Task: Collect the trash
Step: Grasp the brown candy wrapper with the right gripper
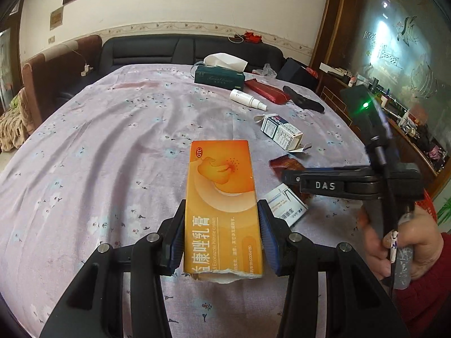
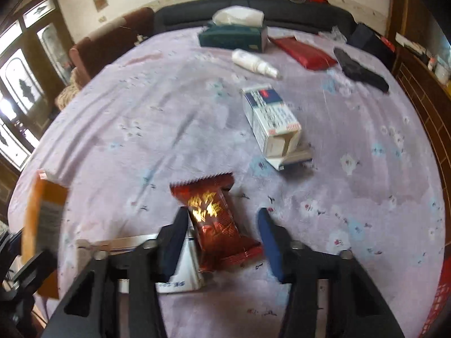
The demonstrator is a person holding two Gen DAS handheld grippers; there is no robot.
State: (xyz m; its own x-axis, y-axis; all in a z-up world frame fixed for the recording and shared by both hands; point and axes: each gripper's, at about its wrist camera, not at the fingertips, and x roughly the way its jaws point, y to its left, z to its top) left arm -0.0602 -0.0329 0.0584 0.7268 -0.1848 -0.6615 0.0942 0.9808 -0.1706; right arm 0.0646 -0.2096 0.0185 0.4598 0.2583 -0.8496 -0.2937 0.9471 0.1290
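My left gripper [image 1: 222, 225] is shut on an orange ointment carton [image 1: 222, 191], held above the purple flowered tablecloth [image 1: 112, 140]. The same carton shows at the left edge of the right wrist view [image 2: 42, 219]. My right gripper [image 2: 222, 225] points down over a red foil snack wrapper [image 2: 217, 225], which lies between its fingers. The left pad is at the wrapper's edge and the right pad stands clear of it, so the gripper is open. Under the wrapper lies a flat white box [image 2: 183, 273]. Farther back lies a white and blue carton [image 2: 270, 118] with open flaps.
At the back of the table are a green tissue box [image 2: 234, 38], a white spray bottle [image 2: 253, 62], a red pouch [image 2: 304, 49] and a black case [image 2: 360, 69]. A red mesh basket [image 2: 439, 295] is at the right edge. A dark sofa [image 1: 169, 50] stands behind.
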